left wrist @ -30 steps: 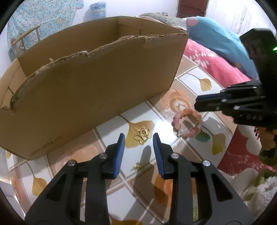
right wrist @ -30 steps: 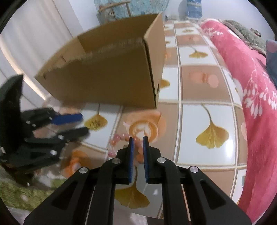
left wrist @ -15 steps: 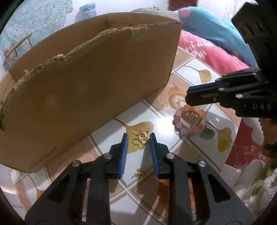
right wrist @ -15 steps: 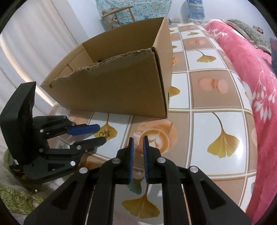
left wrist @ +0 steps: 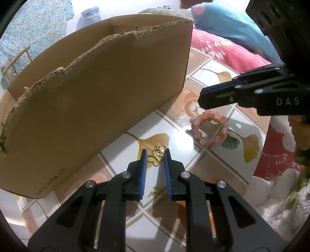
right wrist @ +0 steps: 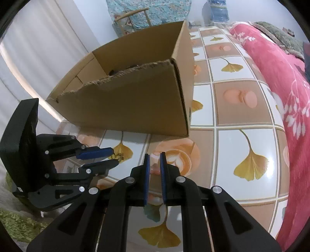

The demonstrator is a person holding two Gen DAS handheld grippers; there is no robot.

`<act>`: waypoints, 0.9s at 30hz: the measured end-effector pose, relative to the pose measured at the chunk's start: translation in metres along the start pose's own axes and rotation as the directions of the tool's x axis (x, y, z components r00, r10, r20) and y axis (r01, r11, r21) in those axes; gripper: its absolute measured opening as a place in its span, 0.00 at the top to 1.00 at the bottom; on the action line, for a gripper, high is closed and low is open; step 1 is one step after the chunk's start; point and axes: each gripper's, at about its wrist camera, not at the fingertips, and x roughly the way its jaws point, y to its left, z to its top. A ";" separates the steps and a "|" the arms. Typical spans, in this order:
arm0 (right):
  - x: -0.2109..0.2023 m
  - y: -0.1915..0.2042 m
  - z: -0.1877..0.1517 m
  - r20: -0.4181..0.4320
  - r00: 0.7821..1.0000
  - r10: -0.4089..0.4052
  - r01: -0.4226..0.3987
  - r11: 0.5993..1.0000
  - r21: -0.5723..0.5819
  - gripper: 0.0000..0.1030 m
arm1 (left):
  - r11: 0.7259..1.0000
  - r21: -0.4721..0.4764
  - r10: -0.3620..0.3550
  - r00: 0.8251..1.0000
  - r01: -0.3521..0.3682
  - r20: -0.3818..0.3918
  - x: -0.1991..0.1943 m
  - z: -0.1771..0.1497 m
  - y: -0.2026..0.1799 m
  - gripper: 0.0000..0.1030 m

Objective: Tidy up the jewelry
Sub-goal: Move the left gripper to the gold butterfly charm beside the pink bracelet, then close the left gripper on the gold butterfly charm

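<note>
A gold pendant (left wrist: 156, 155) lies on the tiled floor between the fingertips of my left gripper (left wrist: 156, 153), whose jaws are closing around it without a firm pinch. A second small gold piece (left wrist: 158, 191) lies further back under the fingers. To the right, a pink and orange bead bracelet (left wrist: 209, 128) rests on the floor. My right gripper (left wrist: 201, 96) hovers just above it, shut and holding nothing. In the right wrist view, beads of the bracelet (right wrist: 154, 169) show below the narrow slit of the right gripper (right wrist: 154, 155). There, the left gripper (right wrist: 115, 157) is at the left with the pendant (right wrist: 119, 156) at its tips.
An open cardboard box (left wrist: 96, 97) (right wrist: 135, 102) with a torn rim stands just behind the jewelry. A red floral blanket (right wrist: 281, 87) and a blue pillow (left wrist: 222, 25) border the right. A shaggy rug (right wrist: 15, 223) lies at the near edge, and a chair (right wrist: 131, 17) stands behind the box.
The left jaws have narrowed and moved forward, so the gold pendant now lies between their tips. The right gripper, still shut, has drifted over the bracelet.
</note>
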 end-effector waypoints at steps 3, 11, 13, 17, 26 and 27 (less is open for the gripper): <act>-0.001 0.005 0.002 0.009 1.000 0.016 -0.015 1.000 -0.017 0.89 | 1.000 -0.011 0.002 1.000 -0.002 0.007 -0.005 -0.002 0.003 0.84; 0.012 0.030 0.002 -0.025 0.997 0.069 -0.071 0.993 -0.096 0.89 | 0.996 -0.071 0.046 0.999 -0.045 0.002 -0.015 -0.011 0.017 0.84; 0.019 0.040 0.002 -0.044 0.996 0.072 -0.077 0.988 -0.137 0.89 | 0.995 -0.088 0.056 0.998 -0.055 0.004 -0.017 -0.013 0.021 0.84; 0.032 0.055 0.002 -0.074 0.996 0.056 -0.070 0.977 -0.201 0.88 | 0.992 -0.111 0.064 0.998 -0.063 0.005 -0.018 -0.017 0.029 0.84; 0.044 0.070 -0.001 -0.083 0.995 -0.046 0.021 0.958 -0.285 0.84 | 0.991 -0.123 0.050 0.999 -0.048 0.013 -0.019 -0.021 0.036 0.84; 0.046 0.070 -0.002 -0.086 0.995 -0.056 0.029 0.957 -0.290 0.84 | 0.991 -0.123 0.050 0.999 -0.048 0.013 -0.018 -0.021 0.036 0.84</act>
